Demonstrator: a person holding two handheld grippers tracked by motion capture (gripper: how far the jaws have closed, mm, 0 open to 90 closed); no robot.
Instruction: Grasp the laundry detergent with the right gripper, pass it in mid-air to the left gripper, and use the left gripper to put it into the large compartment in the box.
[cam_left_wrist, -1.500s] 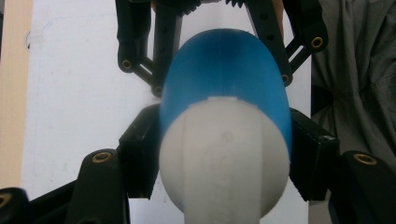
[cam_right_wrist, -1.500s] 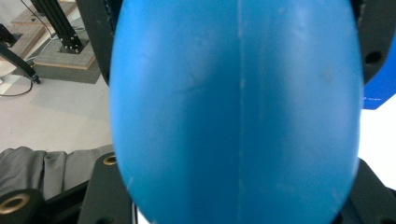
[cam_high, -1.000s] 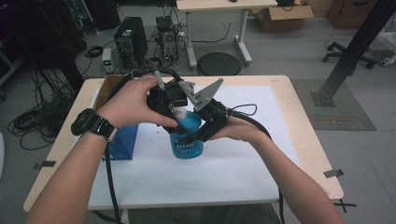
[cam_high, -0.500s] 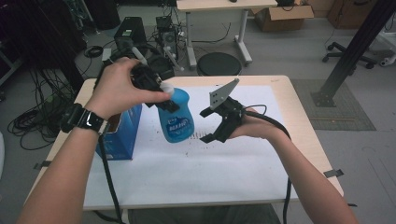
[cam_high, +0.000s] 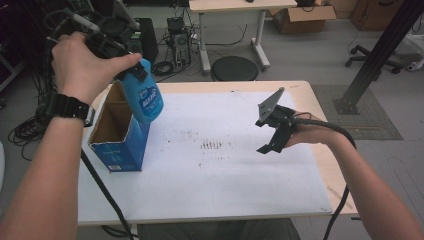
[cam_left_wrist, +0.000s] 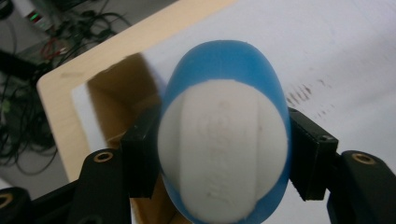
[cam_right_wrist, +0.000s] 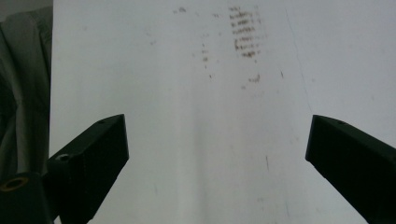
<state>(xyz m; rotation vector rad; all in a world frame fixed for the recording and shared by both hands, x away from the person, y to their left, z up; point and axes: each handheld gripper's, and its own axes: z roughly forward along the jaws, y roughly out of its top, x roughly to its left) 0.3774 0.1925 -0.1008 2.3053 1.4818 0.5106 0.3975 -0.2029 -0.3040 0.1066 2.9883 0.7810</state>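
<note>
Jaws clamped tight on the blue bottle (cam_high: 146, 98) — that's the left gripper (cam_high: 125, 60), holding it tilted in the air right above the open blue cardboard box (cam_high: 120, 145), bottom end aimed down at the opening. Over to the right of the box, well apart from it, the right gripper (cam_high: 272, 135) hangs above the white table sheet (cam_high: 225, 190), its jaws just spread wide, nothing between them but stained sheet.
</note>
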